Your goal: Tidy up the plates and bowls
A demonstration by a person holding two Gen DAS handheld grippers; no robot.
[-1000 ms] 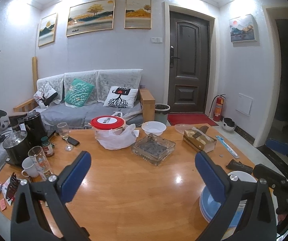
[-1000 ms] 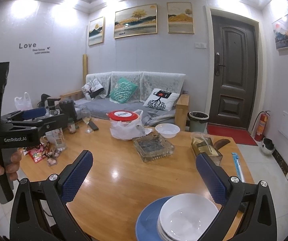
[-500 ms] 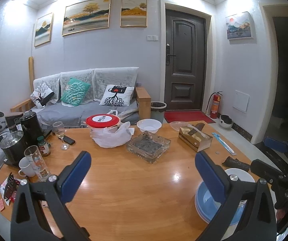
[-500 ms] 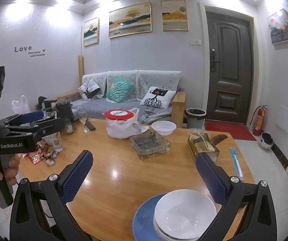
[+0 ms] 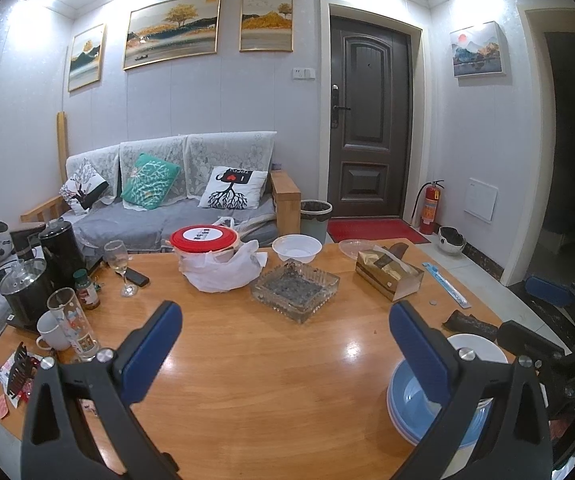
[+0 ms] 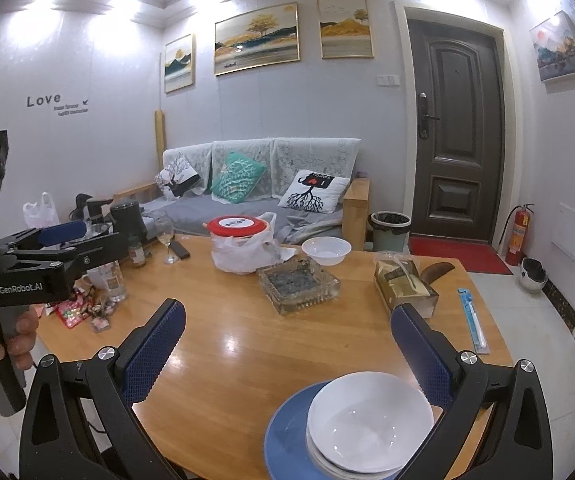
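Both tools held above the wooden table [image 5: 247,360], neither touching anything.

Left gripper [image 5: 285,344]: fingers spread wide, nothing between them. Right gripper [image 6: 287,340]: also spread wide and unloaded.

Task items. A stack sits at the near right edge of the table: white bowls [image 6: 371,424] nested on blue plates [image 6: 287,436]. From the right wrist view it lies at about 5 o'clock, low in frame, partly under the right-hand finger [image 6: 423,356]. From the left wrist view the same stack shows at 4 o'clock, mostly hidden behind that tool's own right finger. How many bowls and plates are in it cannot be told. A second, lone white bowl [image 5: 297,247] stands at the far side of the table, near 12 o'clock, just behind the glass ashtray [image 5: 295,290].

Risks, as judged from here:
- The stack sits close to the table edge; a sideways nudge from a finger could slide it off.
- Glazed bowl rims look slick; pinching only the top bowl's rim could let it slip or drag the one beneath.
- Reaching for the far bowl means passing over the ashtray and beside the plastic bag [image 5: 223,272] and wine glass [image 5: 121,264]; the glass looks easy to tip.
- The two tools are near each other at the stack and could collide.
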